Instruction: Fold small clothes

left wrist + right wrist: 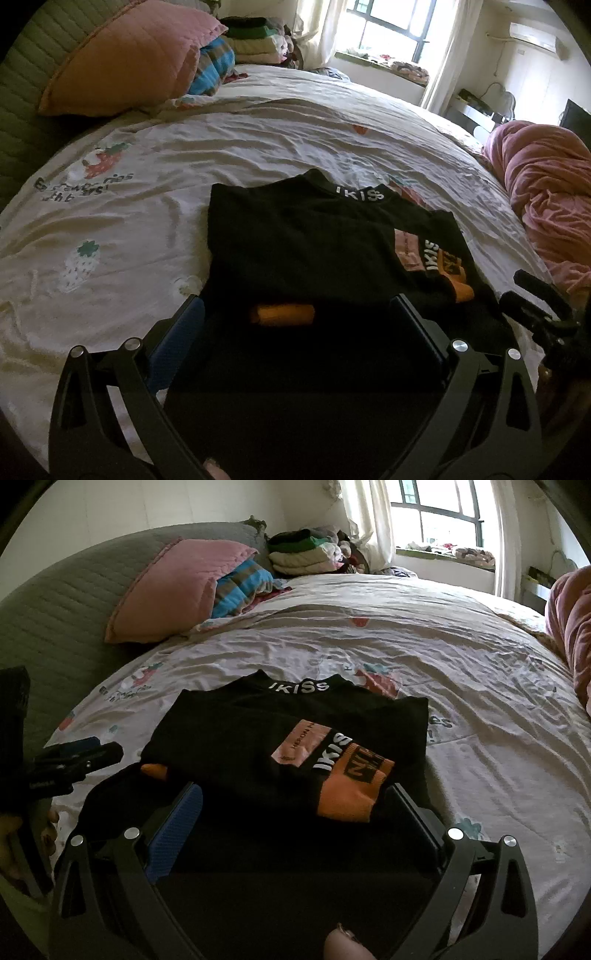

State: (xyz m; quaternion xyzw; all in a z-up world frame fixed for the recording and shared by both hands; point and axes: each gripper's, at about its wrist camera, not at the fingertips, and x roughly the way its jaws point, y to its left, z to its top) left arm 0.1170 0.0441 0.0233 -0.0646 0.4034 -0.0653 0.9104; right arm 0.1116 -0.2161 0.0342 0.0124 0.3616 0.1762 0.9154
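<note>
A small black sweater with white "IKISS" lettering lies on the bed, its sleeves with orange cuffs folded over the body; it also shows in the right wrist view. My left gripper is open, its jaws spread wide over the sweater's near left hem by an orange cuff. My right gripper is open, its jaws straddling the near right hem just below the other orange cuff. Each gripper shows in the other's view, the right gripper at right, the left gripper at left.
The bed has a white strawberry-print sheet. A pink pillow and a plaid blanket lie at the head. Stacked folded clothes sit at the far corner. A pink duvet is bunched on the right.
</note>
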